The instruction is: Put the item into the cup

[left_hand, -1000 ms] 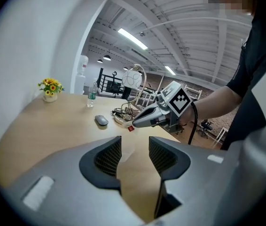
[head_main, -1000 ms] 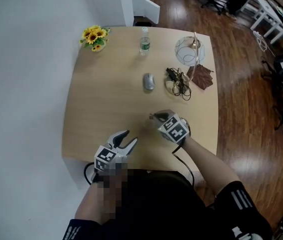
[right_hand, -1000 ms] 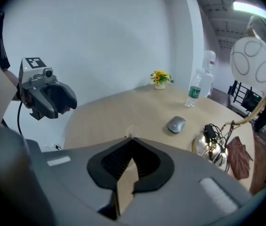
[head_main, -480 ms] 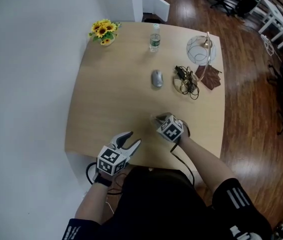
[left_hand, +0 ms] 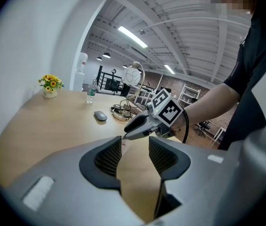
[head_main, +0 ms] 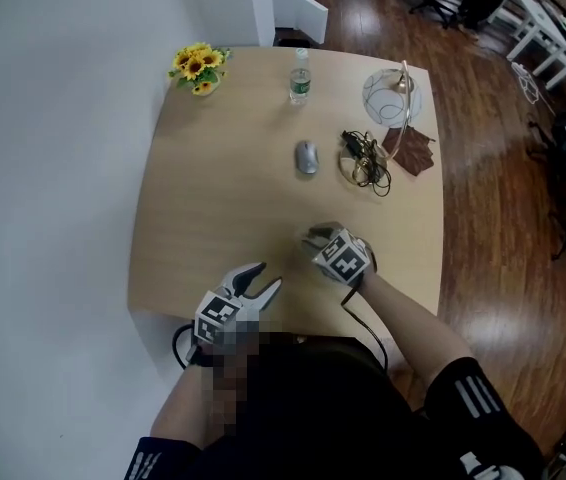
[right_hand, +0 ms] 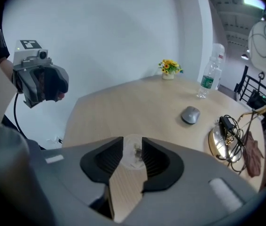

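A clear plastic cup [right_hand: 132, 153] stands on the wooden table [head_main: 223, 168] with a small dark item [right_hand: 136, 149] lying inside it. My right gripper [right_hand: 133, 155] hovers just over the cup; its jaws are opening and stand to either side of the cup's rim, with nothing pressed between the pads. In the head view the right gripper [head_main: 313, 238] sits near the table's front middle, and the cup under it is barely visible. My left gripper [head_main: 265, 280] rests at the front edge, open and empty, pointing toward the right gripper [left_hand: 137, 125].
Toward the back of the table lie a grey mouse [head_main: 306, 157], a tangle of black cable on a round lamp base [head_main: 365, 164], a water bottle [head_main: 299, 78], a small pot of sunflowers [head_main: 197, 66] and a brown cloth [head_main: 415, 152]. A white wall runs along the left.
The right gripper's jaws have parted over the cup. Both grippers stay at nearly the same spots on the table; only the head view has shifted a little.
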{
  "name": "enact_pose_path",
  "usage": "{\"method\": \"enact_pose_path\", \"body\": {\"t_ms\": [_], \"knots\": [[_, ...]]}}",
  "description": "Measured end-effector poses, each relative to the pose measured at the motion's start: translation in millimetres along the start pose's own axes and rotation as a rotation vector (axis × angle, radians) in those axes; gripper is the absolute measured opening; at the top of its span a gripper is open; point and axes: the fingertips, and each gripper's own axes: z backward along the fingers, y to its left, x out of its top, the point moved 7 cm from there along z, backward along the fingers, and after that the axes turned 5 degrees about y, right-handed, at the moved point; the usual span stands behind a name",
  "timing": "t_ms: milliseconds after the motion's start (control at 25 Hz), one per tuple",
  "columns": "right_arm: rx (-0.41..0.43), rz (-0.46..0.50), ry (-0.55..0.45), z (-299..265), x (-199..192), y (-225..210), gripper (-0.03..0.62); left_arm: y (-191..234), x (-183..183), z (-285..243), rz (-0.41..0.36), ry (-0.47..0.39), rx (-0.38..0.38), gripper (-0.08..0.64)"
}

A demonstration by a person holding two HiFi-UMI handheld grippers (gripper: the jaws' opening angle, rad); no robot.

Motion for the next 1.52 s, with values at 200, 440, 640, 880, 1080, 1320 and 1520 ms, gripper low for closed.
{"method": "enact_pose_path", "body": {"t_ms": [200, 440, 640, 880, 1080, 1320, 1520], "knots": [[-0.027, -0.060, -0.133, 37, 8, 4, 0.140, 0, 4, 0, -0.027, -0.005, -0.024, 0.178], [-0.098, -0.153, -0.301, 94, 12, 13, 0.072, -6, 12, 4, -0.066, -0.024, -0.068, 0.178], [-0.169, -0.205, -0.436, 157, 11, 36, 0.008, -15, 25, 16, -0.114, -0.042, -0.115, 0.178], [-0.227, -0.207, -0.523, 208, -13, 79, 0.008, -29, 30, 26, -0.173, -0.071, -0.155, 0.178], [-0.243, -0.257, -0.547, 235, -50, 113, 0.008, -61, 20, 39, -0.196, -0.077, -0.170, 0.178], [-0.204, -0.276, -0.571, 256, -94, 160, 0.008, -114, -9, 57, -0.203, -0.084, -0.153, 0.178], [-0.181, -0.244, -0.610, 289, -130, 210, 0.008, -179, -43, 78, -0.207, -0.099, -0.136, 0.178]]}}
